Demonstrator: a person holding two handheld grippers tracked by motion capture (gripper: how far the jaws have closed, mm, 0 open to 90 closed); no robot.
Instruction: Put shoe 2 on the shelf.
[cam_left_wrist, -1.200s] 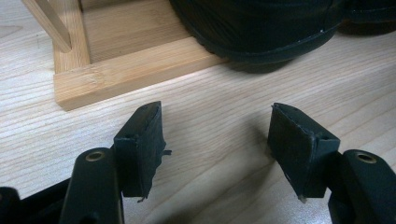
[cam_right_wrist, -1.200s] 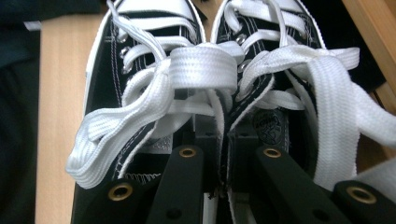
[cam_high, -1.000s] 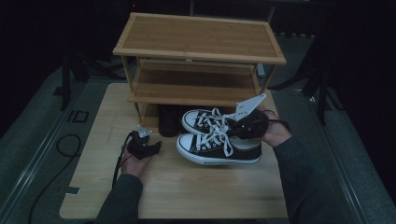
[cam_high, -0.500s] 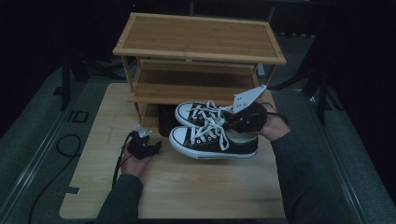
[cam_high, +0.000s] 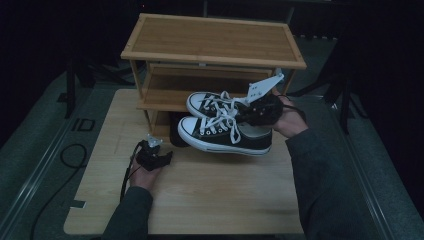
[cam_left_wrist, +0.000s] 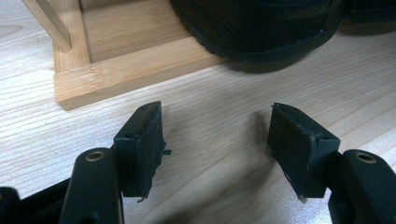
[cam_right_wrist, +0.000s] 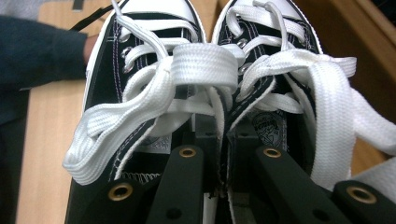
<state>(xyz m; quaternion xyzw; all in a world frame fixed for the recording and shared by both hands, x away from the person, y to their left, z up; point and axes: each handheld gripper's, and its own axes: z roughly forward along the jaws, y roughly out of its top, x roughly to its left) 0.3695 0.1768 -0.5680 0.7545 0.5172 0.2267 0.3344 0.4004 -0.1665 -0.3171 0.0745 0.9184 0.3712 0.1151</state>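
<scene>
Since the earlier pictures, the pair of sneakers has been lifted off the table and is now carried in the air, toes pointing toward the person's left, in front of the shoe rack. Nearest the camera, the left gripper is seen resting low on the tabletop, its jaws spread wide with nothing between them; in the left gripper view, bare wood lies between the pads. Farther on, the right gripper is clamped on the inner sides of both sneakers at once, the two collars pinched together between the jaws, as the right gripper view shows beneath the white laces. Behind, a dark shoe can be made out on the rack's bottom shelf; the middle shelf and top are seen bare. The pick-up is judged done; placing the pair on a shelf and releasing it appears to remain.
</scene>
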